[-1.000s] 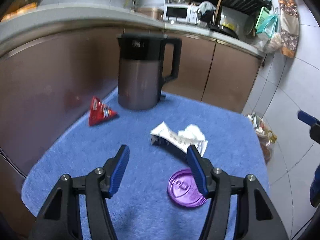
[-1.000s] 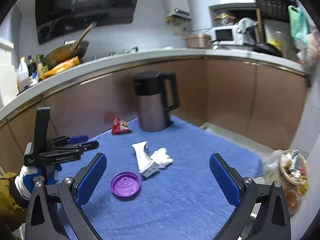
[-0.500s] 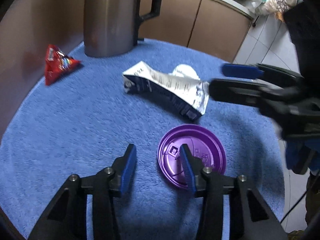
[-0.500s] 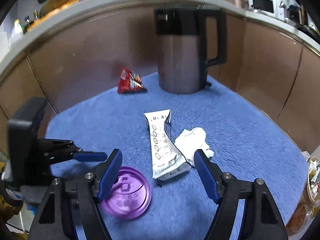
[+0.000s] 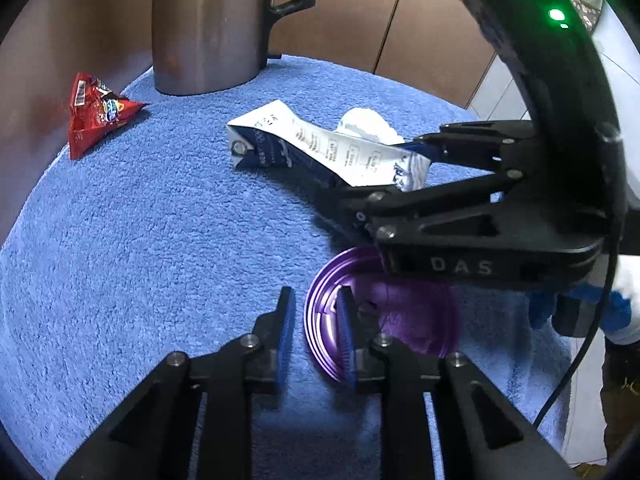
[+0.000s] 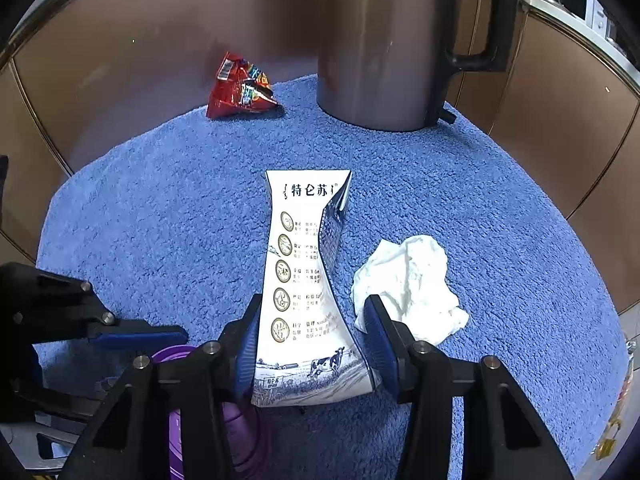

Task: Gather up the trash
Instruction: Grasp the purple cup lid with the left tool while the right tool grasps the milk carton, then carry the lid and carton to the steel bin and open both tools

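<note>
A: Trash on the blue terry towel (image 6: pixel 500 200), left to right. Far left, crumpled red foil snack wrapper (image 6: pixel 240 90), untouched, near the steel electric kettle (image 6: pixel 384 48). Near left, round purple plastic cup lid (image 5: pixel 384 320). Centre, flattened white-and-navy milk carton (image 6: pixel 304 280). Just right of it, wadded white tissue (image 6: pixel 412 284).

B: Grippers?

A: Left gripper (image 5: pixel 316 332): jaws closing, narrow gap, the lid's left rim standing between the pads. Contact not confirmed; one pad sits over the lid, the other just outside the rim. Right gripper (image 6: pixel 312 340): jaws closing around the carton's near end. Left pad looks against the carton's edge, right pad just clear, beside the tissue.

B: Step?

A: Judged: double grasp under way, lid and carton together. Nothing lifted.

B: Next?

A: Finish both closures, then lift. The lid is thin and flat, so the rim may slip out. The carton is crushed and may buckle further. Wrapper and tissue remain.
</note>
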Demonstrator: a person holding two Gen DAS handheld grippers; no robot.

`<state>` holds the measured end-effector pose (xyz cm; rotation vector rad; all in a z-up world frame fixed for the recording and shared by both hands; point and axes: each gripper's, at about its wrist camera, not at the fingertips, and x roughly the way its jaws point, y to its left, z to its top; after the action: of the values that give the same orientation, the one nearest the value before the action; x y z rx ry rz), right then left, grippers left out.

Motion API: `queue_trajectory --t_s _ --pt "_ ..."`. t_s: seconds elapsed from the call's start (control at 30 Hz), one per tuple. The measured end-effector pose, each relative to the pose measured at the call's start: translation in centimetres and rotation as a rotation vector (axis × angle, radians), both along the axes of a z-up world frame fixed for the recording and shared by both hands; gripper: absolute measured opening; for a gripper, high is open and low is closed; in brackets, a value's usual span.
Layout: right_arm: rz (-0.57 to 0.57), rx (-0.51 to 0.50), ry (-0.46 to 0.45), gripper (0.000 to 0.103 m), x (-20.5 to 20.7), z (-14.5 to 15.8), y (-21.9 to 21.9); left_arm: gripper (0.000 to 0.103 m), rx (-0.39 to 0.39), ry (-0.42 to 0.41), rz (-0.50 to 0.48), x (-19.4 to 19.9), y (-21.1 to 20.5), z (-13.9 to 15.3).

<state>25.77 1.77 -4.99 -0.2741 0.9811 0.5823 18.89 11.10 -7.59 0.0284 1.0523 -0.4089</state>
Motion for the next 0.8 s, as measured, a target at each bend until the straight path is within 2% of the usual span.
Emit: queue_trajectory --t_s 0.1,0.17,0.43,0.53,0.57,0.8 --pt "-0.002 0.023 -0.021 0.042 -0.6 0.9 -0.1 0.019 0.002 0.012 0.013 0.1 0.0 0.0" --pt "-0.011 0.049 -0.037 0.035 -1.1 1.8 -0.5 0.019 0.005 0.019 0.023 0.3 0.1 -0.1" --pt "-0.061 0.137 -0.094 0.034 -4.2 5.6 -3.3 0.020 -0.007 0.041 0.077 0.3 0.7 0.0" --pt "-0.074 0.153 -0.111 0.034 -5.5 6.5 -4.0 0.013 -0.022 0.044 0.082 -0.1 0.6 0.2" --pt "-0.077 0.160 -0.115 0.034 -5.9 6.8 -4.3 0.005 -0.040 0.052 0.088 -0.3 0.6 0.2" --pt "-0.106 0.208 -0.172 0.034 -9.6 9.3 -7.0 0.004 -0.121 0.037 0.166 -1.8 1.8 1.4"
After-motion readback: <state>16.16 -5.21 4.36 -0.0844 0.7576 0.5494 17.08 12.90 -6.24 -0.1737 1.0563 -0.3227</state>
